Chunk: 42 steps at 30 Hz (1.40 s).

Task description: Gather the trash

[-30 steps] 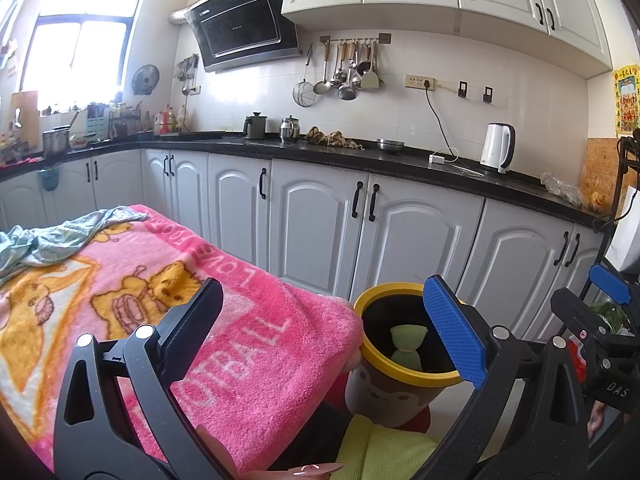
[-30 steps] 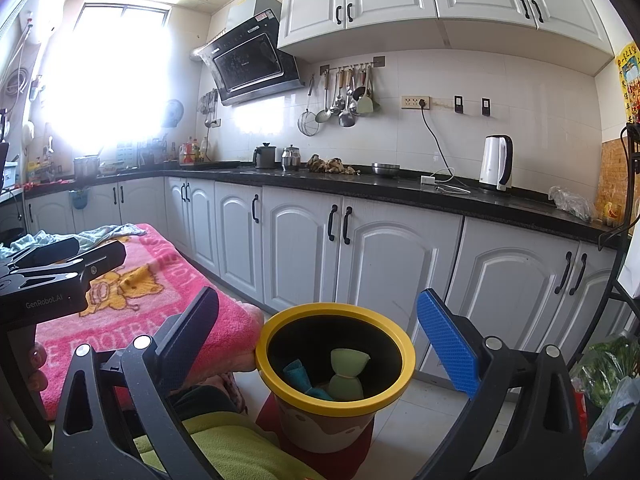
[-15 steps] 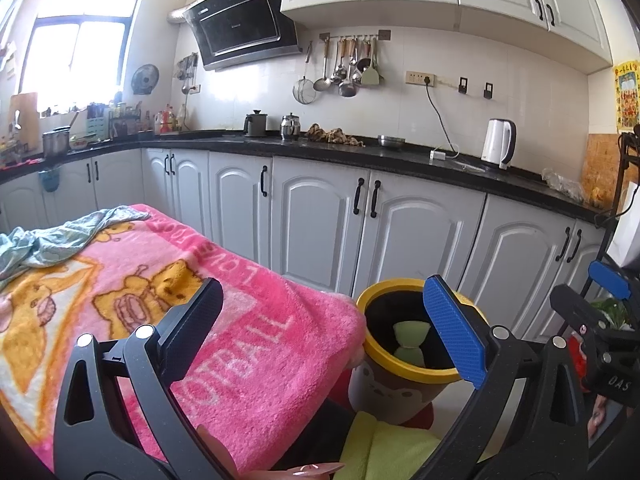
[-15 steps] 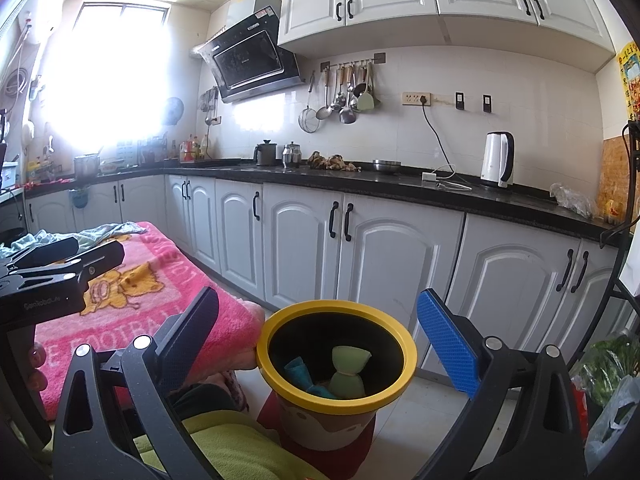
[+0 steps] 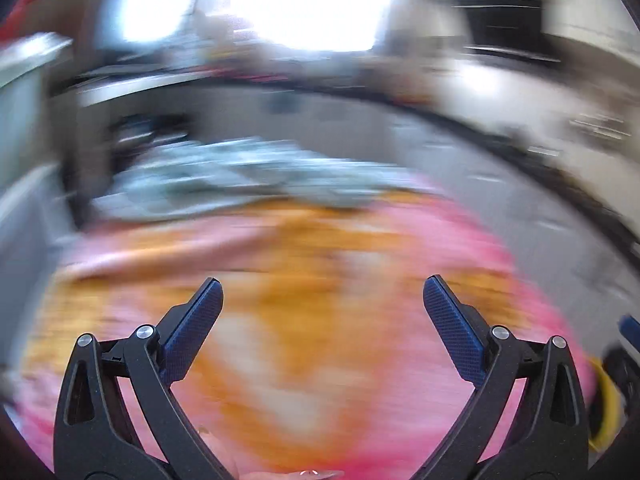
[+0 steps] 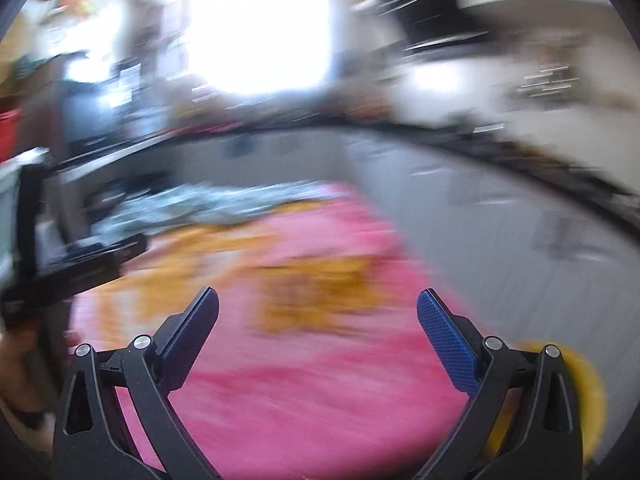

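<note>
Left wrist view: the left tongs (image 5: pixel 322 308) are spread wide, empty, above the pink blanket (image 5: pixel 360 264); all is blurred.
Right wrist view: the right tongs (image 6: pixel 317 318) are spread, empty; the yellow bin (image 6: pixel 588 384) is seen low right.
Trash: none can be made out.
Tip: slowing is needed before grabbing.

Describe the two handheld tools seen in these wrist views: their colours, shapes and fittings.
Both match. The left tool and the right tool each have black plastic, clamp-like arms with triangular cut-outs and silver rivets. Each arm ends in a flat finger faced with a blue textured pad. No cables show, and blur hides any markings.
</note>
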Each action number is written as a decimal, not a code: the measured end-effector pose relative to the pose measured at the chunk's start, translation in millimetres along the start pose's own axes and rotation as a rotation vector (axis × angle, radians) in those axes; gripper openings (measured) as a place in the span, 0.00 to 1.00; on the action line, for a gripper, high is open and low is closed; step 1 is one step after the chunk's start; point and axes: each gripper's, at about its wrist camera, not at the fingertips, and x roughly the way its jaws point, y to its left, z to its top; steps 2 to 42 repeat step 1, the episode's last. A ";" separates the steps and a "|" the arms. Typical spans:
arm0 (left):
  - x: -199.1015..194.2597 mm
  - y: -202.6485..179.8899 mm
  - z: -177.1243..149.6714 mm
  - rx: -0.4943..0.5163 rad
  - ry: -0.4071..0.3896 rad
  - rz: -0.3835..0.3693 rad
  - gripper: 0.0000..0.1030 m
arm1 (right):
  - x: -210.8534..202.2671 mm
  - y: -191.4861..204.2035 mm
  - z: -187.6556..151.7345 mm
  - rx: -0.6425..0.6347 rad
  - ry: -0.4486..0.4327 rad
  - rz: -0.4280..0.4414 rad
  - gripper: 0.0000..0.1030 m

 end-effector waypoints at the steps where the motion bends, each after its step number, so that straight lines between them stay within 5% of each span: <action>1: 15.0 28.2 4.7 -0.017 0.022 0.090 0.89 | 31.7 28.2 6.6 -0.025 0.052 0.075 0.94; 42: 15.0 28.2 4.7 -0.017 0.022 0.090 0.89 | 31.7 28.2 6.6 -0.025 0.052 0.075 0.94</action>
